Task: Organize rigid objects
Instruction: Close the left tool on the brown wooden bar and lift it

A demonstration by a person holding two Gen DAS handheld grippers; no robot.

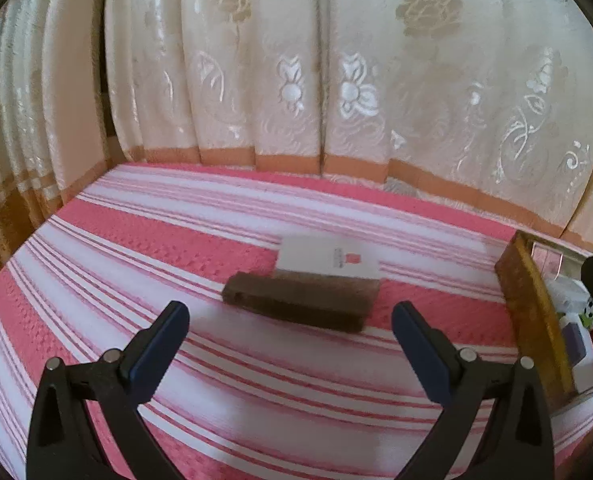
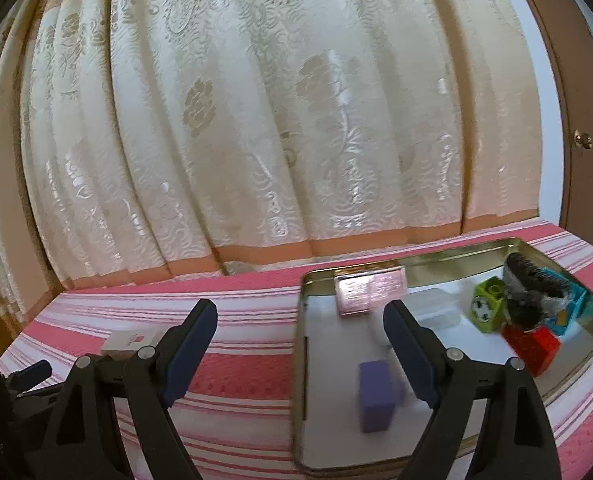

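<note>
A shallow rectangular gold metal tin (image 2: 416,266) lies open on the pink-and-white striped bedspread (image 2: 248,368) and serves as the landmark. Its floor is pale and reflective.

Contents of the tin:
- a pink patterned flat box (image 2: 370,289) leans near the far wall;
- a clear lidded plastic case (image 2: 436,306) lies just beside the pink box, toward the right;
- a lime-green cube with a football print (image 2: 486,306) stands right of the clear case;
- a black bristled brush head (image 2: 534,286) rests over a turquoise block (image 2: 572,304) at the far right corner;
- a red plastic block (image 2: 532,346) lies in front of the brush;
- a purple rectangular block (image 2: 378,396) stands near the tin's left wall, toward the near end.

Outside the tin, to its left on the bedspread, a dark brown oblong case (image 1: 300,300) lies flat, touching a white card box with a red mark (image 1: 328,258) behind it.

The right gripper (image 2: 300,344) hangs above the tin's left wall, jaws spread wide, nothing between them. The left gripper (image 1: 290,330) is short of the brown case, jaws equally wide and empty.

A cream floral curtain (image 1: 296,72) hangs behind the bed.
</note>
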